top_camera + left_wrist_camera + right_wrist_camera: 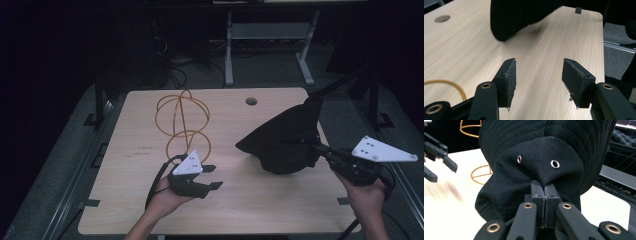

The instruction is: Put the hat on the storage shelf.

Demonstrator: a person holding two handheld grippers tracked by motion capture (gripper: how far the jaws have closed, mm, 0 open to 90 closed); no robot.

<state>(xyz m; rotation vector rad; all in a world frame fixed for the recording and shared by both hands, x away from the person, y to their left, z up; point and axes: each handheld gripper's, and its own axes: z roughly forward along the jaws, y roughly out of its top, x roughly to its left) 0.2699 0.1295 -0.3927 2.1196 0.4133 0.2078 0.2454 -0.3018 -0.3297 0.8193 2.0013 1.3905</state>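
Right claw (545, 188) clamped tight on a pinch of black cotton bucket hat (285, 140), lifted over the right half of the pale wooden table (150, 150); left claw (212, 176) gaping, empty, near the orange wire stand (182, 120). Risks slipping free, judging by so small a fold of cloth in the jaws; could also sag or snag while lowered onto the wire. Looks limp and dark, with stitched brim and two metal eyelets (555, 164).

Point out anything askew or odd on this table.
The black hat hangs crumpled and tilted, pinched at the crown by the right hand-held gripper, only its lower edge near the table. The orange wire stand stands upright and bare.
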